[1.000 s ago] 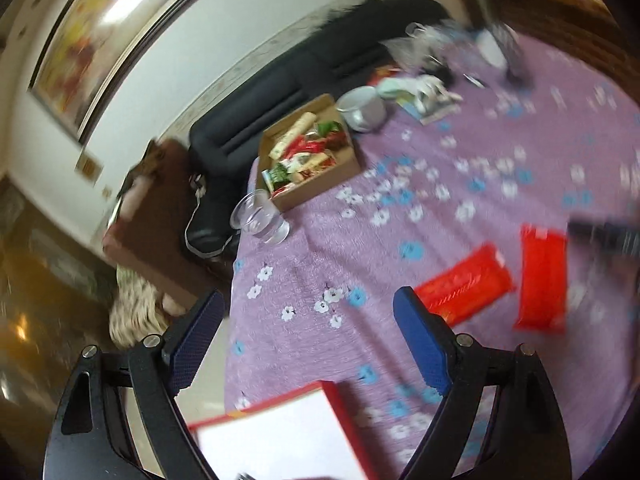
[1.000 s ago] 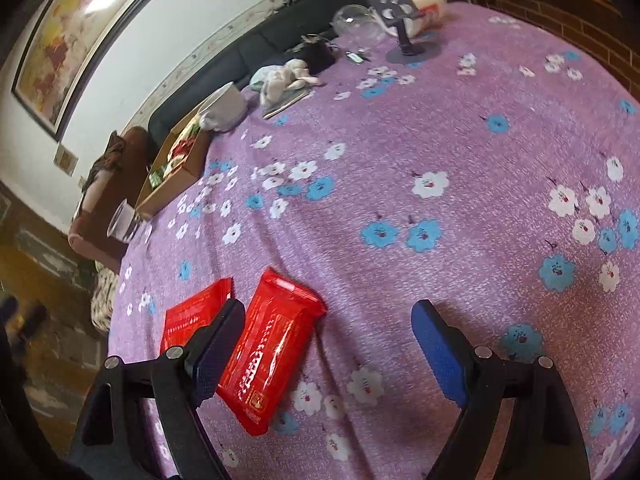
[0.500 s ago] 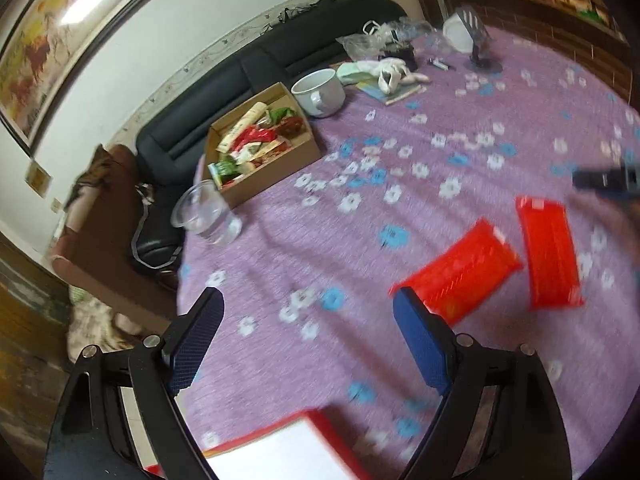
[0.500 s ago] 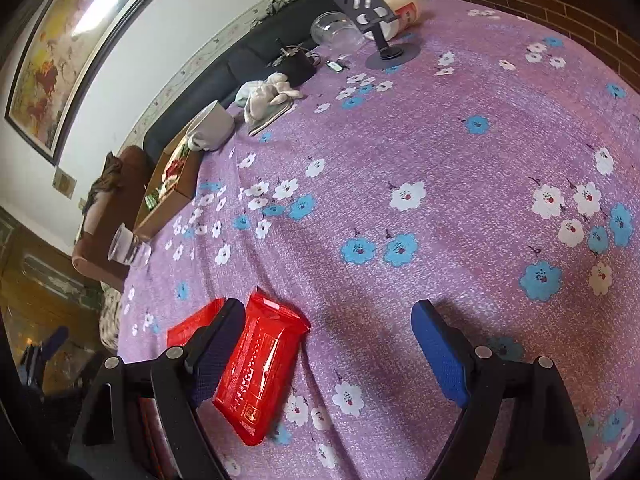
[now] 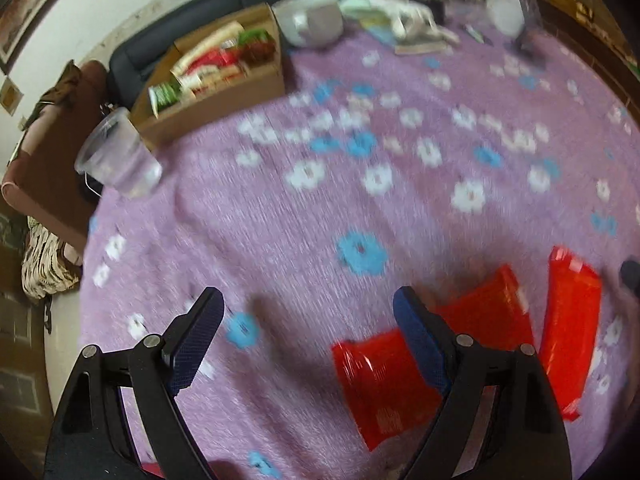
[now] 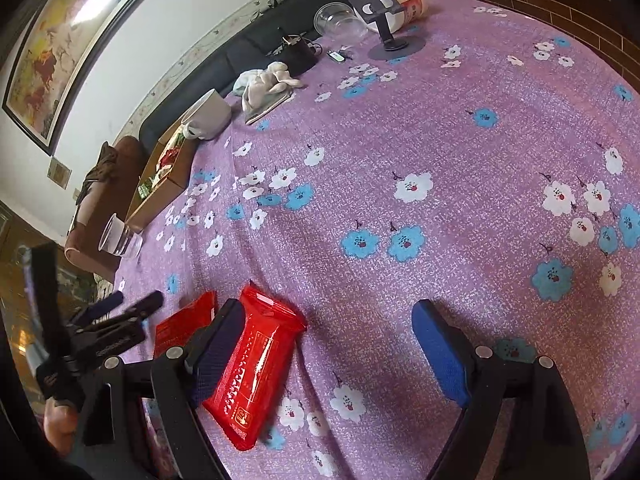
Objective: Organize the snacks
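The left tongs (image 5: 308, 320) now hang lower and closer over the purple surface (image 5: 280, 208), tipped more steeply down than a second ago. The white red-edged box that filled the bottom of the left view is gone from sight. The near red packet (image 5: 384, 384), earlier ahead and to the right of the blue pads, now lies partly under the right pad (image 5: 416, 340), and the far packet (image 5: 568, 332) sits closer too. The snack box (image 5: 216, 92) and clear cup (image 5: 116, 156) have slid toward the upper left and look bigger. In the right view the left tongs (image 6: 128, 306) have come into sight at the left edge, just beside the near red packet (image 6: 180, 322).
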{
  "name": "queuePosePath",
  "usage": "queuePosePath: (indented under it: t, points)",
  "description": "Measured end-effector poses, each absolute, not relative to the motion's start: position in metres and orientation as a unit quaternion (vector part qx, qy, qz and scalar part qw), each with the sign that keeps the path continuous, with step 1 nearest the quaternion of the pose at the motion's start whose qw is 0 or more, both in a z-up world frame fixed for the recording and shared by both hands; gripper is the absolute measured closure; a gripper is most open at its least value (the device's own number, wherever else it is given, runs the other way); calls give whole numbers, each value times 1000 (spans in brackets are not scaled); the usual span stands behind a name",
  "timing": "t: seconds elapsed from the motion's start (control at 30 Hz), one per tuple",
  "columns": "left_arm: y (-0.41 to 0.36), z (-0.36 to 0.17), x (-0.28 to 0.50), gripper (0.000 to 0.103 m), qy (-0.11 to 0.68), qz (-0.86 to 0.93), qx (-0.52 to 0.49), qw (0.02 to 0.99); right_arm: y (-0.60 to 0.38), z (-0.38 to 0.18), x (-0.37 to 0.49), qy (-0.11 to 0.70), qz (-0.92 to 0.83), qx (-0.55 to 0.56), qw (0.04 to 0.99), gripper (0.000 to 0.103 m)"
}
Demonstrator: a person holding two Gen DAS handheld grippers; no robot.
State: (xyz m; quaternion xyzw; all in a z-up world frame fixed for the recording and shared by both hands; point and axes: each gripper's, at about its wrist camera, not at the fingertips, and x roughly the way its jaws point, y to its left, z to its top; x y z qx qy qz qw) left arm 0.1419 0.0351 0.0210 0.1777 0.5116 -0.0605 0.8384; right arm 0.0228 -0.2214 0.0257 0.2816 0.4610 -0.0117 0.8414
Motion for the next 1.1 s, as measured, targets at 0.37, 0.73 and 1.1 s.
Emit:
queuePosePath:
  t: [0.37,0.73,1.1]
  points:
    - [16,25,28,16,493,-122,223,832,-223,27,20,466,3,299,833,16]
    - [14,68,-45,16,422,-58,127,896,-181,32,19,490,44,211,845,17]
    - [19,63,-45,16,436,-45,110,892,-142,30,15,469,-7,-4,883,22]
